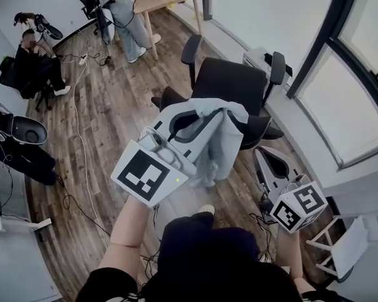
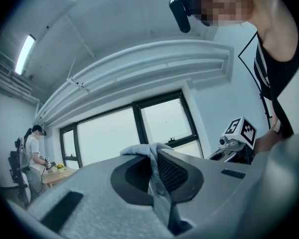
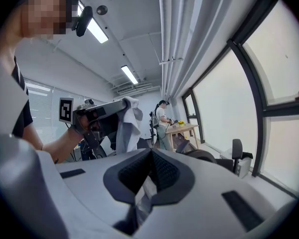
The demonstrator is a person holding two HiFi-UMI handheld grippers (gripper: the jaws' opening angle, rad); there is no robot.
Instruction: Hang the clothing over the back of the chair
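- Left claw [image 2: 155, 169] is clamped shut on a fold of the grey clothing [image 1: 211, 140], which is pinched right between the pads.
- Clothing is held up in the air, dangling by the near edge of the black chair [image 1: 230, 83] seat; nothing's draped on the chair back yet.
- Right claw [image 3: 150, 169] is closed too, with nothing gripped, and is seen well apart from the clothing.

No words, numbers or brand names can be read anywhere in these views. The only sign-like marks are black-and-white square coded patterns, which contain no letters or digits. One large pattern fills the upward face of the left marker cube [image 1: 150, 173], which is part of the left hand-held gripper [image 1: 222, 115]. Similar patterns cover the visible faces of the right marker cube [image 1: 297, 206], which is part of the right hand-held gripper [image 1: 261, 152]. Each gripper view also shows the other cube's pattern.
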